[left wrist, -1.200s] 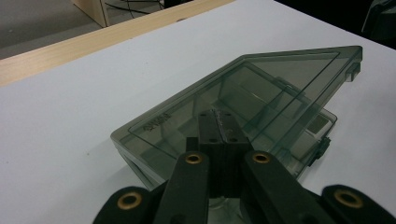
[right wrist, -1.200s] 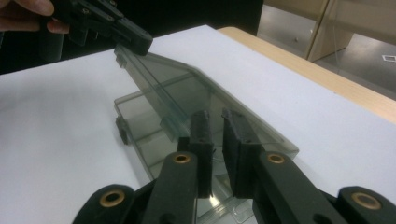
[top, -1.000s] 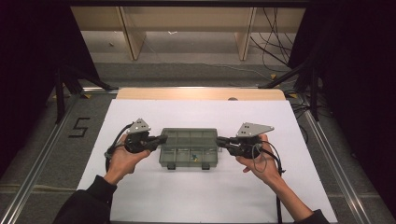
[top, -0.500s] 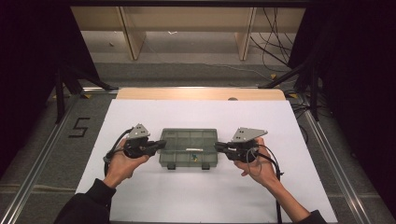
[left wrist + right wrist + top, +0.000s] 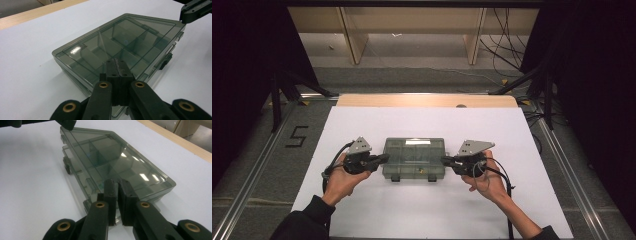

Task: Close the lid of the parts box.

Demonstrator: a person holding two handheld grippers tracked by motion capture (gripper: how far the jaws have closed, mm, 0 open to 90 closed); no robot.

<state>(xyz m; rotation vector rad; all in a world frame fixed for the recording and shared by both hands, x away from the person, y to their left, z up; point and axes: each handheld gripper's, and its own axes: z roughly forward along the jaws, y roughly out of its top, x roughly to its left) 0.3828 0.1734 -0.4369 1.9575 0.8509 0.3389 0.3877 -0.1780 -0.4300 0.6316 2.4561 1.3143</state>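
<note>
A smoke-tinted transparent compartment box (image 5: 414, 158) lies flat, lid down, near the middle of a white table surface (image 5: 427, 215), with two dark latches on the edge nearest the person. Internal dividers are visible through the lid in both gripper views (what the compartments hold, if anything, cannot be made out).

The left gripper (image 5: 382, 159), held in the person's left hand (image 5: 343, 181), points rightward at the box's left end. In the left gripper view its jaws are pressed together with no gap between the pads, their tips lying over the near corner of the lid; whether they touch the plastic cannot be told.

The right gripper (image 5: 446, 160), held in the right hand (image 5: 486, 181), points leftward at the box's right end. In the right gripper view its jaws stand almost together, a narrow slit between them, with nothing in the slit; their tips sit at the box's near end.

Each gripper carries a grey three-cornered plate on top and trails a black cable toward the person. A strip of bare wood (image 5: 427, 100) borders the far edge of the white surface, and the numeral 5 (image 5: 296, 136) is marked on the grey floor at the left.
</note>
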